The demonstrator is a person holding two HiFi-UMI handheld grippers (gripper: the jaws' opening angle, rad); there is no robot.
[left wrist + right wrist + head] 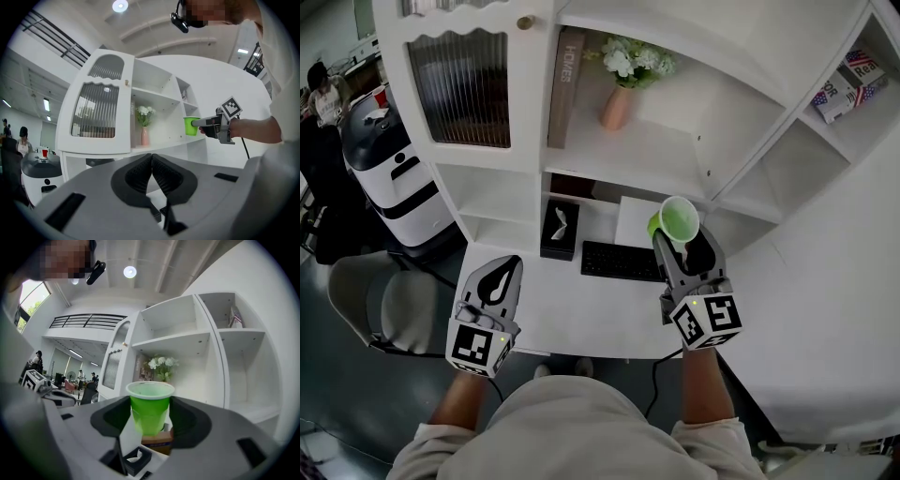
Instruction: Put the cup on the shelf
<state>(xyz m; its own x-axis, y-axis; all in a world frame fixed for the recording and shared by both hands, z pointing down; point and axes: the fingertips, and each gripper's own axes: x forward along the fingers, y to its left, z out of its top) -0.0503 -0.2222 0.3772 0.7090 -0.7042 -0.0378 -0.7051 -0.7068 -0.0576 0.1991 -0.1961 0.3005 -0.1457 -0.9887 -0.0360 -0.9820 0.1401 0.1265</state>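
Note:
A green plastic cup stands upright between the jaws of my right gripper, which is shut on its sides. It hangs in the air above the desk, in front of the white shelf unit. In the right gripper view the cup fills the gap between the dark pads, and the open shelves lie beyond it. My left gripper is lower and to the left, over the desk, shut with nothing in it. From the left gripper view I see the cup level with the vase shelf.
A pink vase of white flowers and a brown book stand on the middle shelf. A black tissue box and a keyboard lie on the desk. Books sit in the upper right compartment. A white machine and a chair are at the left.

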